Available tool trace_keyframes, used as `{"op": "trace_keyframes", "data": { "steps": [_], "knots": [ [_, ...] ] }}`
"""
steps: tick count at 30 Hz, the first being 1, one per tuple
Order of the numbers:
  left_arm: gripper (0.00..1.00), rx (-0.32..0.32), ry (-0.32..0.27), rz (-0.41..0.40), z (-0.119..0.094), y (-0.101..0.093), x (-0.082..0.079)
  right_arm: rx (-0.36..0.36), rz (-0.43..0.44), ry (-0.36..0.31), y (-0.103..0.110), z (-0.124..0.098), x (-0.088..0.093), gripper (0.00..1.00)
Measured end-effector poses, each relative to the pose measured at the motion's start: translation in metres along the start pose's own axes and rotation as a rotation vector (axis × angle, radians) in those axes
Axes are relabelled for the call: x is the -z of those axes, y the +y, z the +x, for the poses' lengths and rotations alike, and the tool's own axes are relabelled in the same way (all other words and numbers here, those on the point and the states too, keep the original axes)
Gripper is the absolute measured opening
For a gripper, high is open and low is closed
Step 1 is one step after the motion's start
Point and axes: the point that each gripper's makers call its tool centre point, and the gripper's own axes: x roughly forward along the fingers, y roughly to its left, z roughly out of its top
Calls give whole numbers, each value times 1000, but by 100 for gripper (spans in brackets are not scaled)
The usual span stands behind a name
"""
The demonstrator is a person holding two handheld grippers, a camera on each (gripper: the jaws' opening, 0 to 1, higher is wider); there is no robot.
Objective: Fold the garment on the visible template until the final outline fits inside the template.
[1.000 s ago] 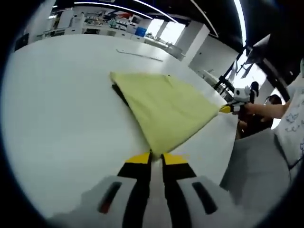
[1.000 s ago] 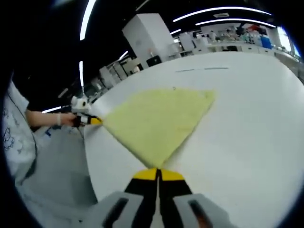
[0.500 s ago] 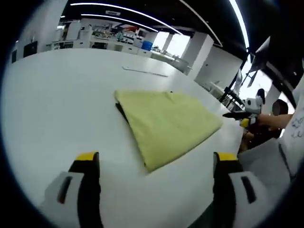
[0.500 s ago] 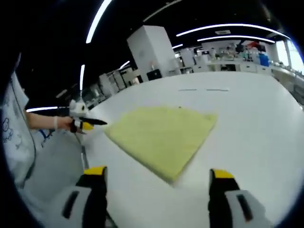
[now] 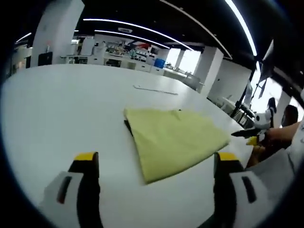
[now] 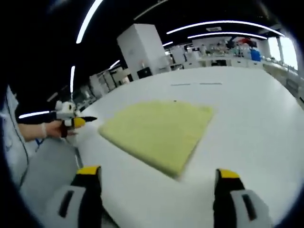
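Observation:
A folded pale yellow garment (image 5: 175, 138) lies flat on the white table (image 5: 61, 114), with a dark strip of template edge (image 5: 127, 126) showing at its left side. My left gripper (image 5: 154, 159) is open, jaws wide apart and just short of the garment's near corner. The garment (image 6: 156, 130) also lies ahead of my right gripper (image 6: 156, 173), which is open with nothing between its fingers. The right gripper (image 5: 254, 137) appears at the right edge of the left gripper view, held by a hand. The left gripper (image 6: 71, 121) appears at the left of the right gripper view.
A thin dark line (image 5: 154, 90) is marked on the table beyond the garment. The table edge (image 6: 78, 156) runs close to the person's side, with grey floor below. White pillars and lab benches stand far behind. The person's sleeve (image 6: 14, 137) is at the left.
Both grippers have let go of the garment's corners, opened wide and pulled back a little. The garment now lies flat on the table.

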Motion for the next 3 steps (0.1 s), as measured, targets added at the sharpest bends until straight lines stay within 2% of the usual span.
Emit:
{"op": "trace_keyframes", "data": {
  "steps": [1, 3],
  "knots": [
    [98, 2, -5, 30, 1, -5, -2, 10, -3, 8, -1, -1, 1, 100],
    [98, 6, -19, 13, 1, -9, -4, 22, -32, 17, -2, -3, 1, 100]
  ]
}}
